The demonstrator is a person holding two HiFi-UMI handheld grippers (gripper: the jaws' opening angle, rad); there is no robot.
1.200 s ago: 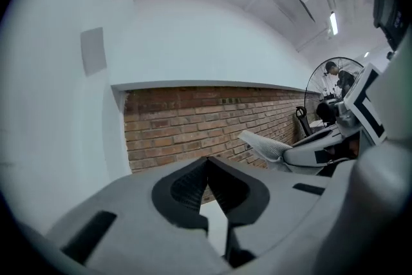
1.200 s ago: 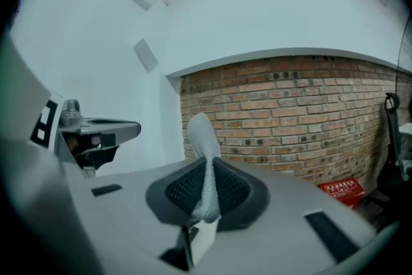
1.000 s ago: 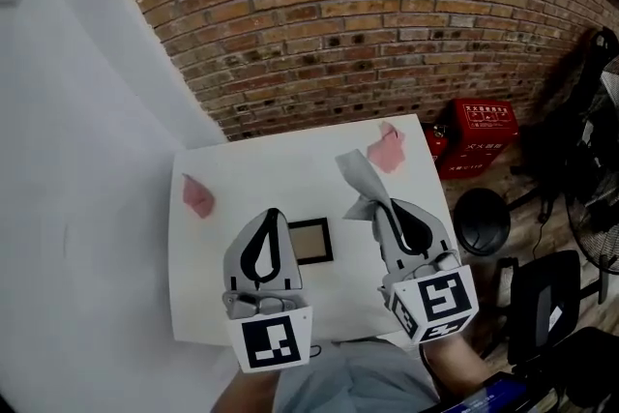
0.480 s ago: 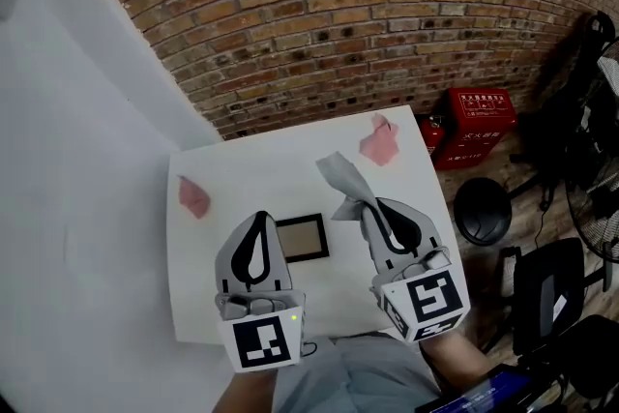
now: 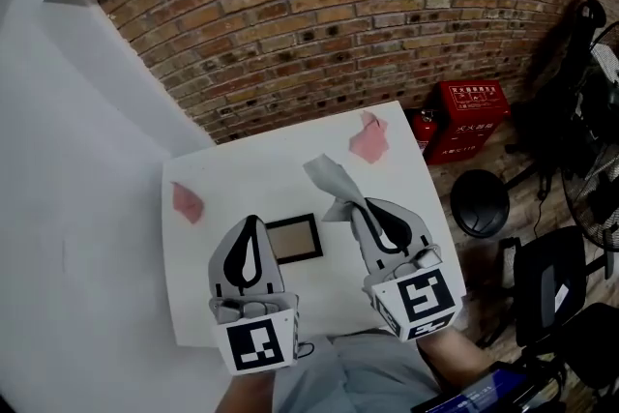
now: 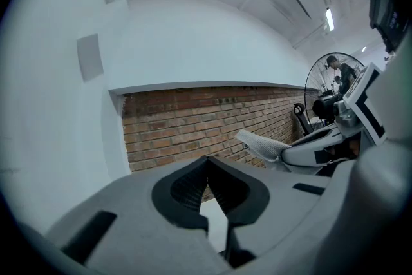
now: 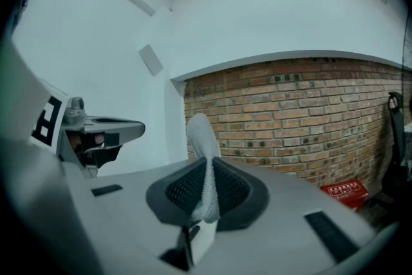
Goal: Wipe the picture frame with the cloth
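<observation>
A small picture frame [image 5: 293,238] with a dark rim lies flat on the white table [image 5: 242,171]. My left gripper [image 5: 250,221] hovers just left of the frame; its jaws meet at the tips with nothing between them [image 6: 207,161]. My right gripper [image 5: 360,208] is right of the frame and is shut on a grey cloth [image 5: 331,177]. The cloth sticks up and forward from the jaws [image 7: 201,132]. In the left gripper view the grey cloth [image 6: 261,143] also shows, poking out of the right gripper [image 6: 322,150].
Two pink cloths lie on the table, one at the far right corner [image 5: 368,138], one near the left edge [image 5: 186,202]. A brick wall [image 5: 319,14] runs behind. On the floor at right are a red box [image 5: 472,107], a round black stool [image 5: 481,204] and an office chair [image 5: 546,293].
Only the head view has shifted a little; both grippers, the cloth and the frame keep their places relative to the table.
</observation>
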